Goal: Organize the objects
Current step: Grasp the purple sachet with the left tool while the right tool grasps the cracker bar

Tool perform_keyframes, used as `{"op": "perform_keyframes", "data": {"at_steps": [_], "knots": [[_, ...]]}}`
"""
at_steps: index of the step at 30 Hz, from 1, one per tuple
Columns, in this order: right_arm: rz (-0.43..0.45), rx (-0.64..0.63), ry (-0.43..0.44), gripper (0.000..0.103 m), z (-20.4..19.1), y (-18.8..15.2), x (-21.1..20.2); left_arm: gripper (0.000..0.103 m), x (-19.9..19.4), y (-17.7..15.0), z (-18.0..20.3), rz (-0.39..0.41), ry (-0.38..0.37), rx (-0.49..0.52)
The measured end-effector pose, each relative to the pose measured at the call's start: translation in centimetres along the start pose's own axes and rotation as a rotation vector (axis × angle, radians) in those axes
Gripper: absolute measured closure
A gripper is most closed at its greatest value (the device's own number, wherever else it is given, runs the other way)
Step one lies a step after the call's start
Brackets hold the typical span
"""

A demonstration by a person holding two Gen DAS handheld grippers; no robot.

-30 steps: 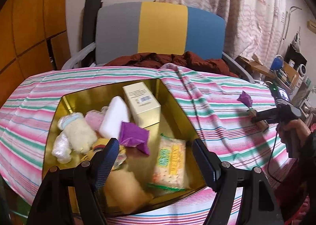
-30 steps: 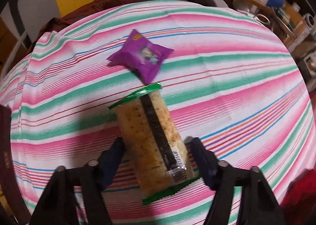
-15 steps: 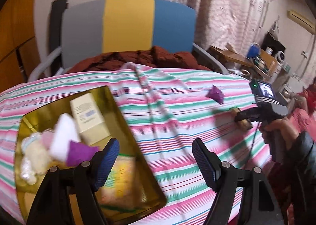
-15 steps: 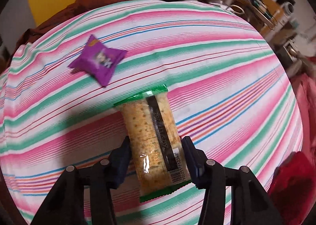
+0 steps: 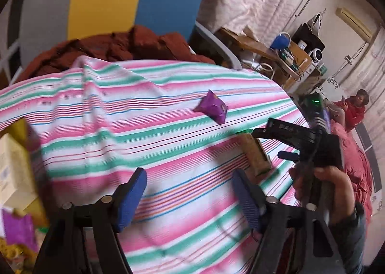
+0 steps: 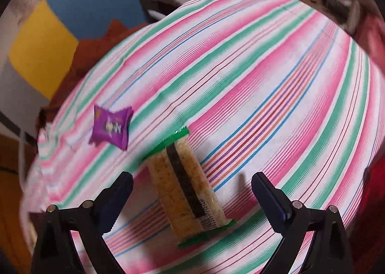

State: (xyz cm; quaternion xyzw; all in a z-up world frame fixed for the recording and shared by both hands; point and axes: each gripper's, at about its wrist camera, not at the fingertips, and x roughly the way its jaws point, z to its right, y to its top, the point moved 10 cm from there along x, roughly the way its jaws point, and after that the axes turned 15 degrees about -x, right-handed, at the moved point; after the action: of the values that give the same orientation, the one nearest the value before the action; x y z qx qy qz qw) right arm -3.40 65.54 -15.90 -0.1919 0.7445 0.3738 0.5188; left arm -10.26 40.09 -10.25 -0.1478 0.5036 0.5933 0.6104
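Striped tablecloth, cracker pack between wide right claw, untouched

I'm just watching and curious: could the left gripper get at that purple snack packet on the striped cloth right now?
Probably yes. The left gripper is open and empty, and the purple packet lies ahead on bare striped tablecloth, nothing between them. The right gripper and cracker pack sit off to the side.
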Motion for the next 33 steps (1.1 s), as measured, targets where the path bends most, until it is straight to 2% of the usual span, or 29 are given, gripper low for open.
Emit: {"op": "perform_keyframes", "data": {"at_steps": [6,10,14,18,25,30,33], "knots": [[0.072,0.110,0.053,0.001,1.4,1.1,-1.5,0.035,5.5,1.0,2.4,-0.090,-0.008,-0.048],[0.095,0.127,0.091,0.001,1.2,2.2,-1.8,0.042,8.6,2.3,3.8,-0.123,-0.008,-0.089],[0.129,0.154,0.122,0.000,2.3,3.3,-2.4,0.043,11.2,3.7,5.9,-0.154,-0.059,-0.143],[0.154,0.192,0.141,0.000,2.9,3.3,-3.1,0.043,13.5,4.9,7.0,-0.180,-0.076,-0.213],[0.140,0.210,0.187,0.000,2.2,3.6,-2.3,0.042,16.3,8.1,7.5,-0.111,-0.003,-0.252],[0.126,0.221,0.197,0.000,2.2,3.4,-1.5,0.042,18.5,8.1,7.5,-0.142,0.063,-0.208],[0.122,0.225,0.191,0.000,2.6,2.9,-1.8,0.042,19.0,7.4,7.5,-0.145,0.094,-0.134]]}}
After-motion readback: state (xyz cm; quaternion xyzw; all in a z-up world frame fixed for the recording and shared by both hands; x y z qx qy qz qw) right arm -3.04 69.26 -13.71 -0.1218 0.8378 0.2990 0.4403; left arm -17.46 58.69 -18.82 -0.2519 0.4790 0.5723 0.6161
